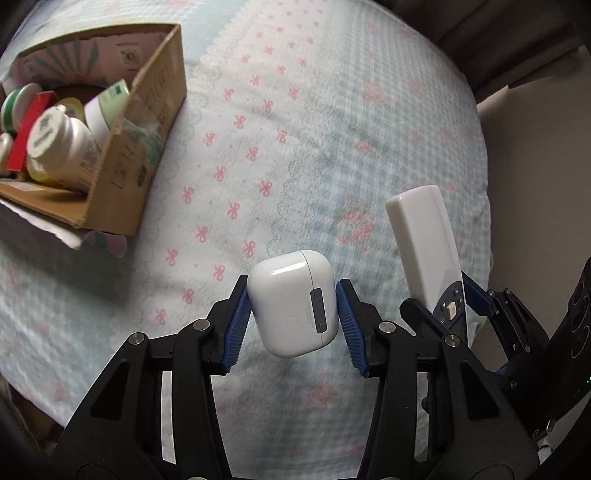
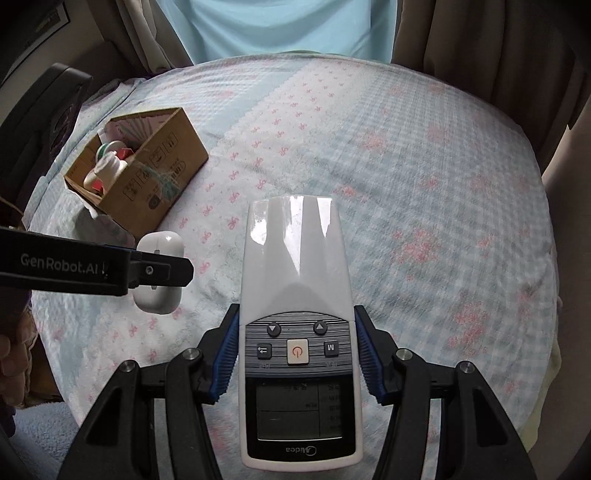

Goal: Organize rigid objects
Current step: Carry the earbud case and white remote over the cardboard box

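Observation:
My left gripper (image 1: 293, 314) is shut on a white earbud case (image 1: 293, 302) and holds it above the bedspread. It also shows in the right wrist view (image 2: 159, 273), with the case (image 2: 160, 243) between its fingers. My right gripper (image 2: 295, 350) is shut on a white Midea remote control (image 2: 295, 277) with a screen and dark buttons. The remote also shows at the right of the left wrist view (image 1: 424, 243). A cardboard box (image 1: 122, 162) holding bottles and tape rolls sits to the far left, also seen in the right wrist view (image 2: 159, 173).
A light blue checked bedspread (image 1: 314, 129) with pink bows covers the bed. Curtains (image 2: 461, 33) and a light blue pillow (image 2: 277, 26) lie beyond its far edge. The bed's right edge drops to a beige floor (image 1: 535, 184).

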Motion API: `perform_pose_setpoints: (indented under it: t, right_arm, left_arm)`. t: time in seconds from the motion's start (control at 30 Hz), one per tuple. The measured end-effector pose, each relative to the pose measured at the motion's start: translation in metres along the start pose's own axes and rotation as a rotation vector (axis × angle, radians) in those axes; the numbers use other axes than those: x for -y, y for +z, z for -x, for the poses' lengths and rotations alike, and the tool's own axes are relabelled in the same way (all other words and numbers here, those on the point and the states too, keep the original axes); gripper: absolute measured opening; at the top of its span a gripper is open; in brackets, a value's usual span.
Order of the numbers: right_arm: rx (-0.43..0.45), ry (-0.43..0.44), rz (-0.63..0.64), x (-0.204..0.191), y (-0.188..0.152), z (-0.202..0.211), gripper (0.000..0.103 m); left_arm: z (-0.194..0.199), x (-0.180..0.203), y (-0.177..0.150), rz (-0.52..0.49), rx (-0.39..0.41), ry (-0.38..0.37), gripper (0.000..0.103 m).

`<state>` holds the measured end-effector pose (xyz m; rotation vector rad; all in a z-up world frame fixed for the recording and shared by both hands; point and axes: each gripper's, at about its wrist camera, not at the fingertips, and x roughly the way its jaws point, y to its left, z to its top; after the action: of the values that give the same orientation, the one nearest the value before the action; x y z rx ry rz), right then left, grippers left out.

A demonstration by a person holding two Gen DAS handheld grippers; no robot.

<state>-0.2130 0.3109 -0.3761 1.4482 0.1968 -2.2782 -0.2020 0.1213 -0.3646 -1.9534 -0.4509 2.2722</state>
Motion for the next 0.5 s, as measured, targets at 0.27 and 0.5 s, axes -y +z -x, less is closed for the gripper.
perform_pose_setpoints:
  t: [0.27,0.5]
  right_arm:
    - [0.05,0.039,-0.06,-0.06,0.061,0.05,0.053]
    - [0.074,0.094,-0.1,-0.137,0.126,0.064,0.053]
  left_arm:
    - [0.082,-0.056,0.03,-0.02,0.082,-0.04,0.042]
    - [0.145,-0.141,0.056,-0.036,0.126,-0.027,0.042]
